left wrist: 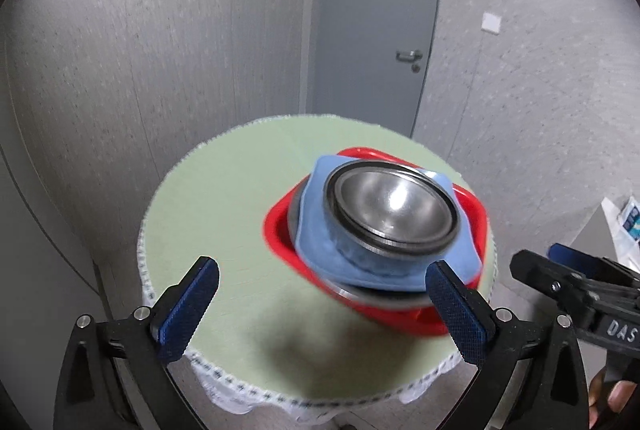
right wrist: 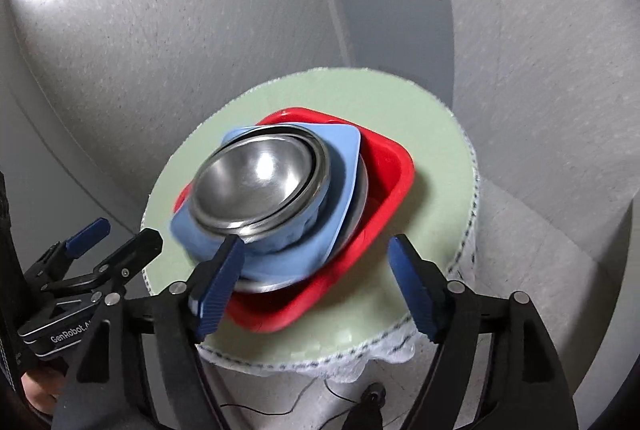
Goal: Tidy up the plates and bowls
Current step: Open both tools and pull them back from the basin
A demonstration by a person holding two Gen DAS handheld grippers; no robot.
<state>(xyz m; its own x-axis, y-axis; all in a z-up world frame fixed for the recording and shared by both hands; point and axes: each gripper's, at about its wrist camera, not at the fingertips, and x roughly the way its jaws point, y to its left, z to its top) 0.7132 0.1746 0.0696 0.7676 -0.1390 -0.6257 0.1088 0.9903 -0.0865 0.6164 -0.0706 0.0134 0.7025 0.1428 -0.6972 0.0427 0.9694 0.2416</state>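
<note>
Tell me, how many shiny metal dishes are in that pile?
3, maybe more hidden. Two round steel bowls nest together on top, inside the blue square plastic plate. A flat steel plate peeks out beneath the blue one, resting in the red square plastic dish.

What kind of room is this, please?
Probably a plain indoor room, not clearly a kitchen: a grey door, bare grey walls and one small round table with stacked dishes.
</note>
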